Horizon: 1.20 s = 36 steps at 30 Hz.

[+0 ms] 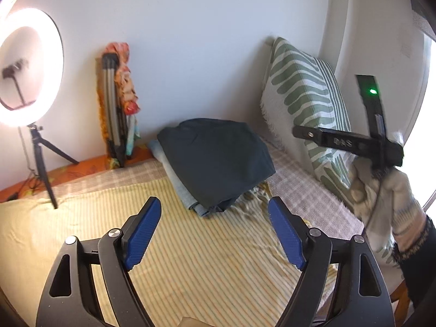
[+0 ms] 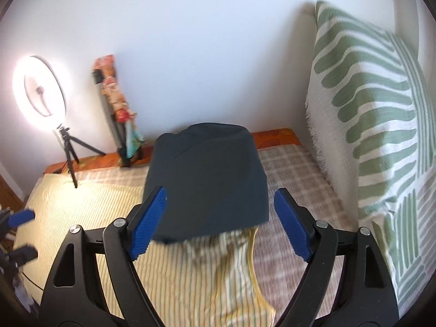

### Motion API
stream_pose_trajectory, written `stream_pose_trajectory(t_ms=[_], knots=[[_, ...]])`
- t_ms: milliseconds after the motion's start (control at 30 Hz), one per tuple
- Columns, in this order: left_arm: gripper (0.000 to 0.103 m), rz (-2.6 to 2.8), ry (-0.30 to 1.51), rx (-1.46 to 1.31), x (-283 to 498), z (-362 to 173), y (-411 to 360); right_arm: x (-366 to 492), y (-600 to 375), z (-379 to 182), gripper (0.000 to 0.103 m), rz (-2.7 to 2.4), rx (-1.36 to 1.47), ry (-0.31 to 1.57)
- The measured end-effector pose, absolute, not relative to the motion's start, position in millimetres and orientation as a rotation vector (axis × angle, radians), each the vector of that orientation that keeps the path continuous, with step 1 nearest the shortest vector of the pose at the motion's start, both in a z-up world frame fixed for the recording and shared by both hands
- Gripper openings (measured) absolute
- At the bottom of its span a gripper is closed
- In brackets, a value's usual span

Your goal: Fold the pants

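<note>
Two claws gape open, holding nothing. Folded dark pants lie on the bed, topping a small stack, straight ahead of the right claw; the left claw sits farther back.

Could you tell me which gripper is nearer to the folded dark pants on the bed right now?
Right. The right gripper hangs open just in front of the folded dark pants. The left gripper, also open, sits further back over the striped bedspread.
</note>
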State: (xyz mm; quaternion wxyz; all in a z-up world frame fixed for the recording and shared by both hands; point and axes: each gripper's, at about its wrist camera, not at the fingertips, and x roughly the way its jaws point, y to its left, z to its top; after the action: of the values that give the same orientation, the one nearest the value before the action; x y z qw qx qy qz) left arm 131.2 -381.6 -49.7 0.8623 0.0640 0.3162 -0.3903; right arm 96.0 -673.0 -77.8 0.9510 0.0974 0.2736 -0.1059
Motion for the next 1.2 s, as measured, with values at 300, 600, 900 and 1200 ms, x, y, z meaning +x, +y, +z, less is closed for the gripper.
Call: stream_pose_trajectory(t_ms=[300,600,900,1200], knots=[[0.083,-0.764,0.617,0.127,92.3,-34.6,-343.6,15.0,-617.2,-64.0,0.101,-0.211,0.164,0.472],[0.089,-0.739,0.592,0.096,59.3,-35.1,-301.0,-24.3,-570.7,-73.1,0.103,-0.231,0.142,0.454],[0.091,-0.668,0.599,0.093,46.6,-44.4,-277.9,-45.8,-519.5,-86.6,0.103,-0.215,0.091,0.457],[0.099,-0.629,0.578,0.125,35.0,-48.1,-266.0,-60.9,-498.1,-101.7,0.103,-0.208,0.126,0.473]])
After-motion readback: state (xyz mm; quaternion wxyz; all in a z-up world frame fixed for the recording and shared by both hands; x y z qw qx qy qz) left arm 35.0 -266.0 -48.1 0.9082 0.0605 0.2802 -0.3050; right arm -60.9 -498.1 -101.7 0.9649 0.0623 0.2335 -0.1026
